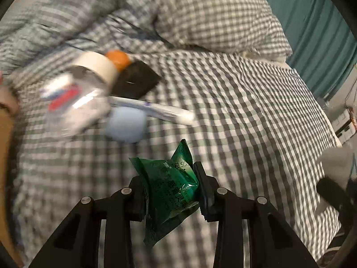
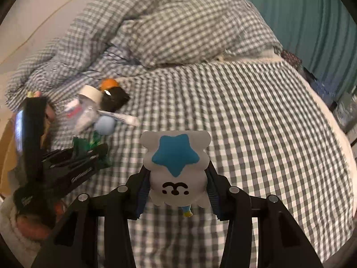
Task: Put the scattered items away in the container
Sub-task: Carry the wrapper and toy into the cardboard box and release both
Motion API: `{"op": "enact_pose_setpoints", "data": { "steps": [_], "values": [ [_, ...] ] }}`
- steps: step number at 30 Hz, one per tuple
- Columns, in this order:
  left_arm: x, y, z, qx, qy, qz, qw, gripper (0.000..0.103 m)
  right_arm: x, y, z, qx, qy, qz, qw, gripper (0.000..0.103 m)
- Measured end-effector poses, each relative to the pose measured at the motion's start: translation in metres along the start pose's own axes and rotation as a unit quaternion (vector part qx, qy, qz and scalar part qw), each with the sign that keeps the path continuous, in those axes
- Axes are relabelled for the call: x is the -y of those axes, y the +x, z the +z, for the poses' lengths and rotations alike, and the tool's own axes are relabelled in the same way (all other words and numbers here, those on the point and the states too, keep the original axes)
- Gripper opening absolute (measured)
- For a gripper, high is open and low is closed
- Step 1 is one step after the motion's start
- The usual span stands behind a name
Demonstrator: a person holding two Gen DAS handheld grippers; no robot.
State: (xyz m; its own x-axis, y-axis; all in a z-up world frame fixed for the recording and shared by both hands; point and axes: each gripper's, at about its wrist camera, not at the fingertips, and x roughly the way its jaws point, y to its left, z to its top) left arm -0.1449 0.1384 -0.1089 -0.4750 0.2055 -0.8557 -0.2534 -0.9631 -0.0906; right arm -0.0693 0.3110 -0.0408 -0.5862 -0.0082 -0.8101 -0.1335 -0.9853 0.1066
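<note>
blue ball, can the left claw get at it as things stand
Probably not yet. The left claw is shut on a green packet, so it has no free grip. The path itself looks open: the blue ball lies just ahead on the bedspread, under a white tube.

Location: a bedroom in a home. A bed [image 2: 245, 111] fills both views, covered by a grey-and-white checked sheet, with a matching pillow [image 2: 189, 33] and a rumpled checked duvet [image 2: 67, 51] at its head. A teal curtain [image 2: 312, 17] hangs behind the bed. Small household items lie loose on the sheet, among them a tape roll [image 1: 98, 63] and a tube [image 1: 156, 110].
</note>
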Motion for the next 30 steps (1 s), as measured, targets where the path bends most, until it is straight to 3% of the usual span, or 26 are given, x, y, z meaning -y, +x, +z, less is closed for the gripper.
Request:
{"op": "enact_pose_setpoints", "data": {
  "steps": [2,7,12,23,30],
  "values": [
    [-0.007,-0.027,-0.005,0.01,-0.002,0.014,0.9999,0.036,-0.011,-0.011,0.003,0.001,-0.008,-0.001,1.0,0.045],
    [-0.022,-0.095,-0.012,0.057,0.005,0.006,0.9983,0.036,-0.039,-0.05,0.007,0.034,-0.027,0.012,0.999,0.045],
    [-0.033,-0.138,-0.02,0.081,0.008,0.043,0.9957,0.036,-0.059,-0.072,-0.002,0.045,-0.038,0.015,0.998,0.045],
    [-0.073,-0.172,-0.063,0.089,-0.022,0.064,0.9937,0.036,-0.104,-0.096,-0.033,0.043,-0.075,0.025,0.996,0.045],
    [-0.1,-0.183,-0.073,0.095,-0.044,0.075,0.9917,0.036,-0.136,-0.095,-0.037,0.04,-0.101,0.036,0.993,0.045]
  ]
}}
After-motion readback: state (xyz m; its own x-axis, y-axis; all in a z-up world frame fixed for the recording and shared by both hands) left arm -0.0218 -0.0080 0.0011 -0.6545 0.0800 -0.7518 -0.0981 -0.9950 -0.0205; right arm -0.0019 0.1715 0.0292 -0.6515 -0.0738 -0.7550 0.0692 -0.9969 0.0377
